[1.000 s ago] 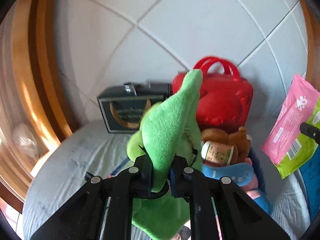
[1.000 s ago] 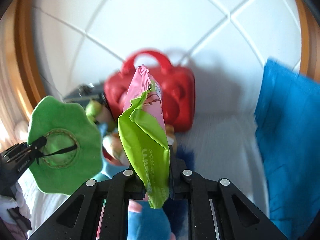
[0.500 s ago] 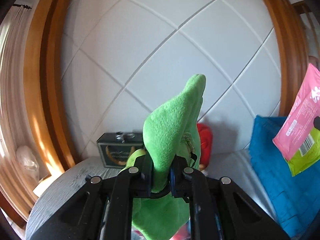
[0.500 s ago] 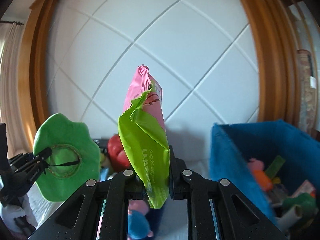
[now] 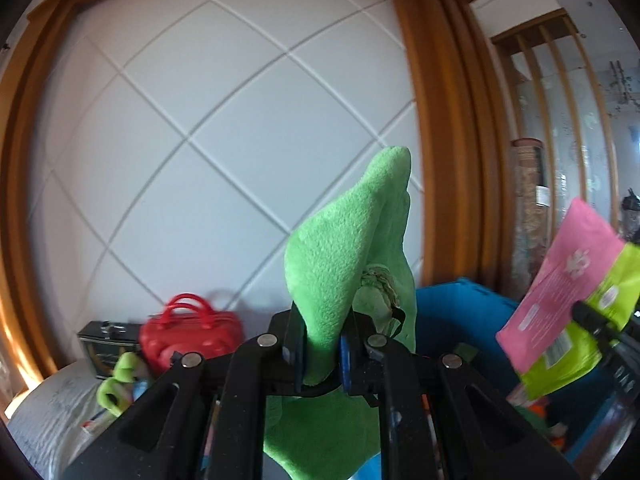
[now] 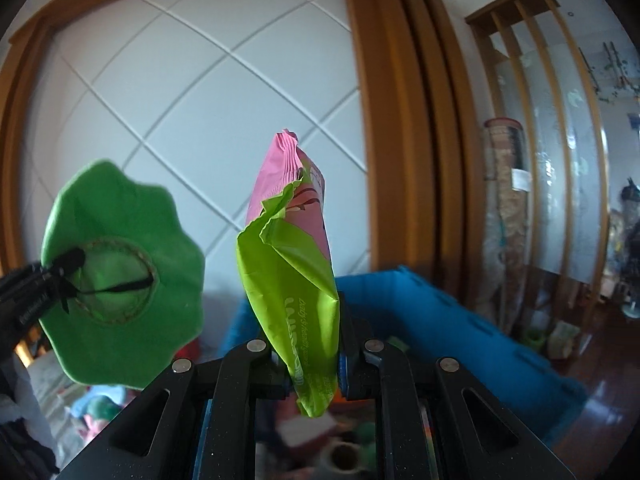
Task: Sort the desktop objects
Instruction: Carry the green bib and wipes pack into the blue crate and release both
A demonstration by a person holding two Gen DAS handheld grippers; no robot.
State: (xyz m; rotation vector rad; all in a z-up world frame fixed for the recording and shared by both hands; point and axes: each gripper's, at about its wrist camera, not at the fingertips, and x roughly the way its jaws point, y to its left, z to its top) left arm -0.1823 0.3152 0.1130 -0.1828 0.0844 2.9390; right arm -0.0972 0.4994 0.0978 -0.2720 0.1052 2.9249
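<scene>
A: Left tool (image 5: 320,354) is pinching the green felt hat (image 5: 348,248), brim folded upward between the pads. Right tool (image 6: 312,354) is clamped on the pink-and-green packet (image 6: 294,256), long axis upright.

B: Where is the blue bin (image 6: 460,320)?

A: Below and ahead of both tools, slightly right. The packet hangs over its near rim; the hat sits further left, near the bin's left edge.

B: So the right hand is nearer?

A: Likely, yes. Red case (image 5: 192,336) lies well off left.
</scene>
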